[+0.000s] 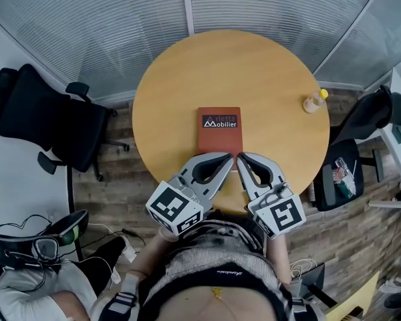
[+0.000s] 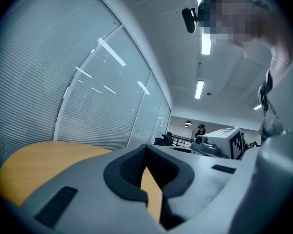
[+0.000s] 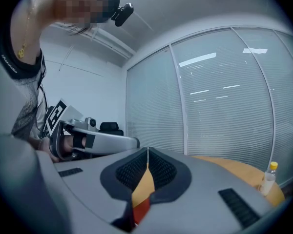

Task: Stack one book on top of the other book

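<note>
Red book point(image 1: 218, 131), tan table point(image 1: 267, 79)

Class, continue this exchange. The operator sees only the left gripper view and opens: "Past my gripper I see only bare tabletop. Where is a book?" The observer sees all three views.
Observer: In the head view a red book lies flat near the middle of the round table, its near edge at the left gripper tip.
Operator: Is the right gripper holding anything?
Observer: No; its own view shows it shut and empty.
Operator: Anything else on the table?
Observer: A small yellow-capped bottle stands near its right edge.
</note>
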Tool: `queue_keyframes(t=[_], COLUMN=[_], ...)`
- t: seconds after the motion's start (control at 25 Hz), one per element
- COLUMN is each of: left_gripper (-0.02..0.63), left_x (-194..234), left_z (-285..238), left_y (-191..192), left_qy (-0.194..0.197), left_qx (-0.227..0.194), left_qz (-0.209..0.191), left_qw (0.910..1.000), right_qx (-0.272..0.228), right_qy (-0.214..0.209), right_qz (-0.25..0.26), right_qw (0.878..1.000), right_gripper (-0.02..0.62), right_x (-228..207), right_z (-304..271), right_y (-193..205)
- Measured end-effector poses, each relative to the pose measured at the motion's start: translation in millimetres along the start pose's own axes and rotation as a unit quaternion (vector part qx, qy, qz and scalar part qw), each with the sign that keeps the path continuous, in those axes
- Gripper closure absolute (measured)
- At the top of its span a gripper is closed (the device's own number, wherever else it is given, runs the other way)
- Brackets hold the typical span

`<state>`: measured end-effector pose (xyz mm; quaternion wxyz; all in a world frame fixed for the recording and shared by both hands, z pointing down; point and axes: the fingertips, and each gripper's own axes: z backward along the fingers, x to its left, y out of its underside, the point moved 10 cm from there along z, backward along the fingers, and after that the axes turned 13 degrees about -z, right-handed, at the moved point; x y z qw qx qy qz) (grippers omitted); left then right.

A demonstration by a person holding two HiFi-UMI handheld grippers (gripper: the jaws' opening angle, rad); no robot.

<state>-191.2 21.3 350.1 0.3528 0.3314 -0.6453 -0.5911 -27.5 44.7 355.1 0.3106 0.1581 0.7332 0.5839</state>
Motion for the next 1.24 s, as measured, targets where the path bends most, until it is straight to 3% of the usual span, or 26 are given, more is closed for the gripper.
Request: queue_keyframes(t=[1.24], left_gripper=[0.588], left_x=[3.1], left_z=[-1.2], left_y=[6.5], left_qy=[0.001], left_qx=[0.024], left_qz=[0.001], left_qw=[0.9997], right_qx=[0.024], right_qy=[0.006], right_qz=[0.010], right_qw=[1.000], right_gripper=[0.568], right_x=[-0.8], right_z=[0.6], right_y=[1.1])
